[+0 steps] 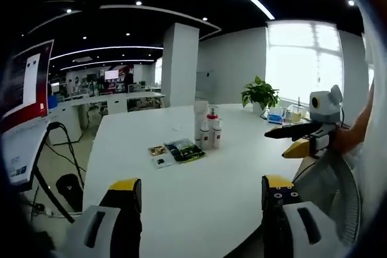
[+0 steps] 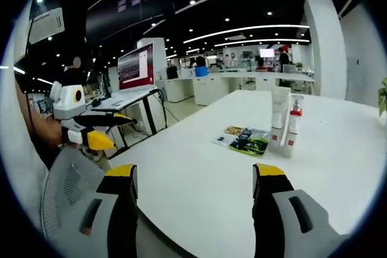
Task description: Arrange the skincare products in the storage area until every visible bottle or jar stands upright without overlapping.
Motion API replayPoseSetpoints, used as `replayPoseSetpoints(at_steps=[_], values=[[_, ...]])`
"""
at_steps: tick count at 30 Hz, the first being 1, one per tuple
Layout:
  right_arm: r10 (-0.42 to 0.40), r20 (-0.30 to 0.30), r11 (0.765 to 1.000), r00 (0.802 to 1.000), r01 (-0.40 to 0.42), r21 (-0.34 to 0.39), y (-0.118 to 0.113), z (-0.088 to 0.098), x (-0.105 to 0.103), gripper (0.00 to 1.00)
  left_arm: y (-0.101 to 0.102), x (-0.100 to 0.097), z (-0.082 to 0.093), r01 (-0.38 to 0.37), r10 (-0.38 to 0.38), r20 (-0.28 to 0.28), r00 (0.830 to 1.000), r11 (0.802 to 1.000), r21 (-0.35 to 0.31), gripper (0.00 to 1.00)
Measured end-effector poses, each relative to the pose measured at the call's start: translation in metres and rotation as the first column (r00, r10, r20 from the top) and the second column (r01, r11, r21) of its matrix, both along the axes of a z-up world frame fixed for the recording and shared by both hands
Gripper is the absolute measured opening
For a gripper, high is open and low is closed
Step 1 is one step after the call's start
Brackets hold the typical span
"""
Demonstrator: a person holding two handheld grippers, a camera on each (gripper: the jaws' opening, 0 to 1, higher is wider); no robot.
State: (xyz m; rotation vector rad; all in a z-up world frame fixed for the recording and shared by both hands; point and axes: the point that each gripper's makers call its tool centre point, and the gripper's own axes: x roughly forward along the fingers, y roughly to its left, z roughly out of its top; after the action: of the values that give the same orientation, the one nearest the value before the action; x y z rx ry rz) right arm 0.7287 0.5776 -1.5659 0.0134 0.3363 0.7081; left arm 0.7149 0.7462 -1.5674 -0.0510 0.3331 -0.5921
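Observation:
A tall white tube (image 1: 201, 118), a red-capped pump bottle (image 1: 212, 124) and small white bottles (image 1: 216, 135) stand upright in a tight cluster mid-table. Flat sachets (image 1: 184, 150) lie just in front of them. In the right gripper view the tube (image 2: 280, 115) and the red-capped bottle (image 2: 294, 124) stand behind the sachets (image 2: 251, 141). My left gripper (image 1: 201, 184) is open and empty at the near table edge, well short of the bottles. My right gripper (image 2: 196, 171) is open and empty too, and it comes into the left gripper view as the right gripper (image 1: 299, 134), off the table's right side.
The white table (image 1: 181, 191) is wide. A potted plant (image 1: 260, 95) and small containers (image 1: 284, 115) sit at its far right. A mesh chair back (image 2: 66, 191) is close to me, a monitor on a stand (image 1: 24, 89) stands left, and a white pillar (image 1: 179, 64) rises behind.

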Motion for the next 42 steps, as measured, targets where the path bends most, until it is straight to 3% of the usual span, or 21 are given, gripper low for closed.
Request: replayPoseSetpoints(at_steps=[10, 19, 24, 28, 34, 42], values=[[0.010, 0.007, 1.000, 1.000, -0.010, -0.015, 0.002, -0.001, -0.003, 0.75, -0.006, -0.006, 0.004, 0.010, -0.010, 0.030, 1.000, 1.000, -0.012, 0.83], [-0.006, -0.001, 1.000, 1.000, 0.006, -0.013, -0.003, -0.002, -0.002, 0.75, -0.010, -0.009, -0.005, -0.006, 0.004, 0.043, 0.999, 0.999, 0.043, 0.82], [-0.004, 0.000, 1.000, 1.000, 0.004, -0.030, -0.001, -0.004, -0.001, 0.74, -0.018, -0.015, -0.019, 0.050, -0.055, 0.047, 0.997, 0.993, 0.108, 0.82], [-0.009, 0.024, 1.000, 1.000, 0.009, -0.027, -0.002, 0.000, -0.002, 0.73, -0.019, -0.016, -0.027, 0.054, -0.060, 0.037, 0.997, 0.987, 0.148, 0.79], [-0.032, 0.051, 0.999, 0.998, 0.033, -0.005, -0.005, 0.008, -0.001, 0.73, -0.009, -0.011, -0.025, 0.003, -0.014, 0.066, 0.998, 0.987, 0.163, 0.72], [-0.033, 0.054, 0.999, 0.998, 0.034, -0.019, -0.005, 0.006, 0.000, 0.72, -0.008, -0.011, -0.028, 0.004, -0.021, 0.080, 0.997, 0.979, 0.204, 0.70]])
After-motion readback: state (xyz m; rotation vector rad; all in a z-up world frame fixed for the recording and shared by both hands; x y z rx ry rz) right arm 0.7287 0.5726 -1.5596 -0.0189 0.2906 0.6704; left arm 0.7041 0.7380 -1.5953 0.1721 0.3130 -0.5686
